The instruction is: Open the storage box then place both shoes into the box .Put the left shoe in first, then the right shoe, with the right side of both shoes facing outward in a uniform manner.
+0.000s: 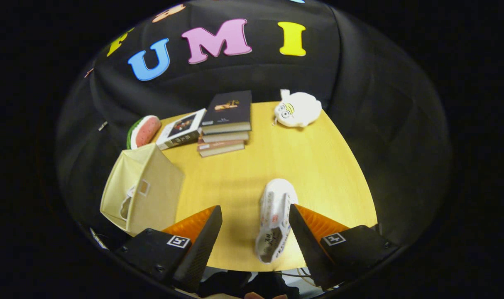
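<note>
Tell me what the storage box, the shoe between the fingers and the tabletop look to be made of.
Storage box: pale yellow fabric, matte, going by its soft, slightly bowed sides. Shoe: white, probably canvas or synthetic upper with small printed marks; too small to tell which. Table: light wood-look surface, smooth with faint grain, likely laminate. The gripper is open, the shoe lying against its right finger.

Gripper [255,216] fingers spread wide; shoe [274,219] hugs the right one, storage box [142,189] blocks left, books [225,124] far; mid-table [318,166] bare.
</note>
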Available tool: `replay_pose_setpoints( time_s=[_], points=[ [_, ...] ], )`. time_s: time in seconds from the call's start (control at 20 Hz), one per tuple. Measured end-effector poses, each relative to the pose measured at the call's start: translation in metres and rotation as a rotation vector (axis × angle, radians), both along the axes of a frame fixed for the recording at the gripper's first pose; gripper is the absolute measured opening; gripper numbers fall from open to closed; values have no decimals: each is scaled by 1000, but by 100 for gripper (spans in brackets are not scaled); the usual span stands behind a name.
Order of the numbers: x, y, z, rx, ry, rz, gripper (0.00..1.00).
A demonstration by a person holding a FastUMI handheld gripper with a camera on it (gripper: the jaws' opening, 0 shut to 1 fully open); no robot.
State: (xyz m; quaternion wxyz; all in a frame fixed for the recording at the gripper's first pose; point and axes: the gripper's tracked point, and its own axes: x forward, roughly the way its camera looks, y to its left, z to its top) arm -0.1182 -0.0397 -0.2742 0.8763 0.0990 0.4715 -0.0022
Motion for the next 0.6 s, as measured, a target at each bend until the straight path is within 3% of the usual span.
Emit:
replay_pose_setpoints(
  time_s=[0.3, 0.5, 0.6],
  points=[
    [-43, -31, -77, -51, 140, -27, 96],
    [-31, -38, -118, -102, 168, -15, 75],
    [-17, -39, -130, -120, 163, -20, 76]
  ],
)
